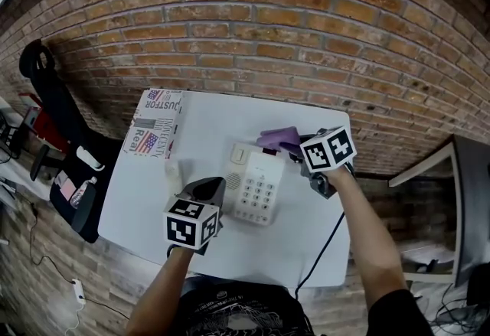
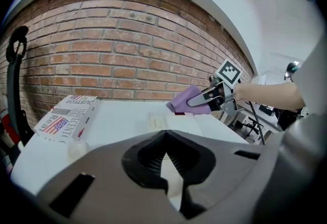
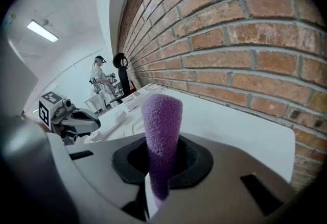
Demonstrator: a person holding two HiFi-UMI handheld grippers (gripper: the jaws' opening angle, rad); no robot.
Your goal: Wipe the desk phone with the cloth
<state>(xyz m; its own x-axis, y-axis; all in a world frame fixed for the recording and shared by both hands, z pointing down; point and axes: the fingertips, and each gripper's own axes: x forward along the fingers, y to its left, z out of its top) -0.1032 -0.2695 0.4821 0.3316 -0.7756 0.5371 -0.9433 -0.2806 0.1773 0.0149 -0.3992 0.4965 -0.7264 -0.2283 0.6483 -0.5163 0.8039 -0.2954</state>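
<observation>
A white desk phone (image 1: 256, 185) with a keypad lies in the middle of the white table (image 1: 253, 246). Its handset (image 1: 174, 174) lies off the cradle on the table to the left. My right gripper (image 1: 288, 145) is shut on a purple cloth (image 1: 276, 137), which hangs over the phone's far right corner. The cloth (image 3: 161, 131) stands up between the jaws in the right gripper view. My left gripper (image 1: 215, 187) hovers at the phone's left edge with its jaws together and nothing seen in them. The left gripper view shows the cloth (image 2: 187, 101) beyond the phone (image 2: 176, 122).
A printed cardboard box (image 1: 157, 122) with flag pictures lies at the table's far left corner. A black cable (image 1: 321, 246) runs off the near right edge. A brick wall (image 1: 268, 28) backs the table. A black chair (image 1: 65, 143) stands left, another desk (image 1: 452, 197) right.
</observation>
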